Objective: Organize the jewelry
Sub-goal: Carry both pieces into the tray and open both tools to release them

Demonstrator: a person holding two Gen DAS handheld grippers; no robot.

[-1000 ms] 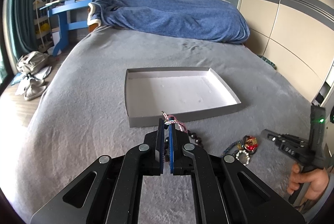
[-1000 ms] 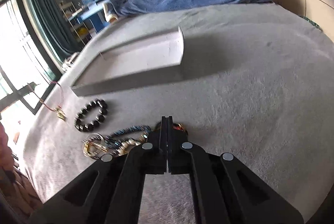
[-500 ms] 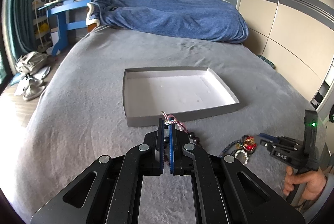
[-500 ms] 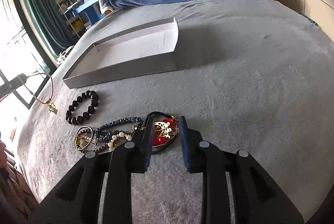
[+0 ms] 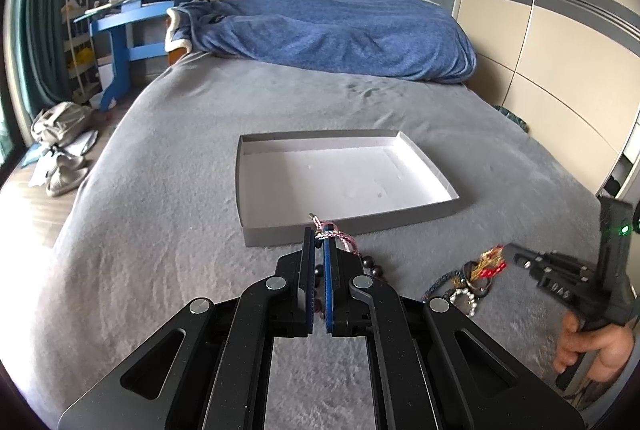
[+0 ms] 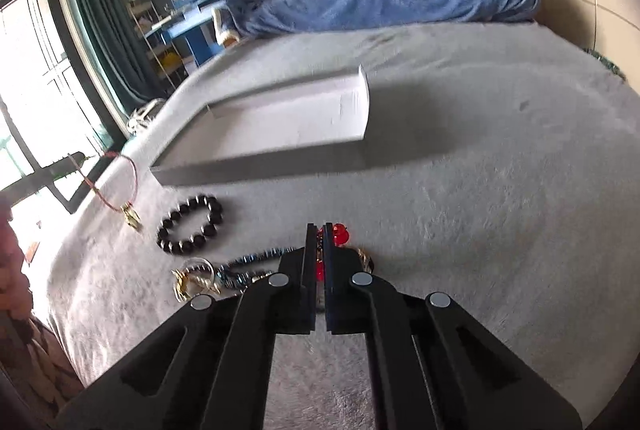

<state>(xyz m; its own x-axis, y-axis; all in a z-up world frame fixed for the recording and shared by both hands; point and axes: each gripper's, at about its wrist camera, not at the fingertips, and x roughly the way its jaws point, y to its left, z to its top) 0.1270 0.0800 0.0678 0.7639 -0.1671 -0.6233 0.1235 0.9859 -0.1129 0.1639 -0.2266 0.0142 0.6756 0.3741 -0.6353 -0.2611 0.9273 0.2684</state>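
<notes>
My left gripper (image 5: 319,234) is shut on a pink braided cord bracelet (image 5: 340,238) and holds it above the bed, just short of the grey shallow box (image 5: 348,222). In the right wrist view the same cord (image 6: 120,185) hangs at the left with a gold charm. My right gripper (image 6: 319,230) is shut on a red-and-gold beaded piece (image 6: 340,233); it also shows in the left wrist view (image 5: 490,266). A black bead bracelet (image 6: 190,220), a blue bead strand (image 6: 256,258) and a pearl-and-gold ring piece (image 6: 194,276) lie on the grey blanket.
The box (image 6: 280,133) is white inside and holds nothing. A blue blanket (image 5: 332,29) lies bunched at the head of the bed. A blue desk (image 5: 128,29) with books stands beyond the bed's left side. Wardrobe doors (image 5: 560,49) line the right.
My right gripper opened over the red-and-gold piece, then shut on it, and lifted it slightly. My left gripper stayed shut on the pink cord and hardly moved.
</notes>
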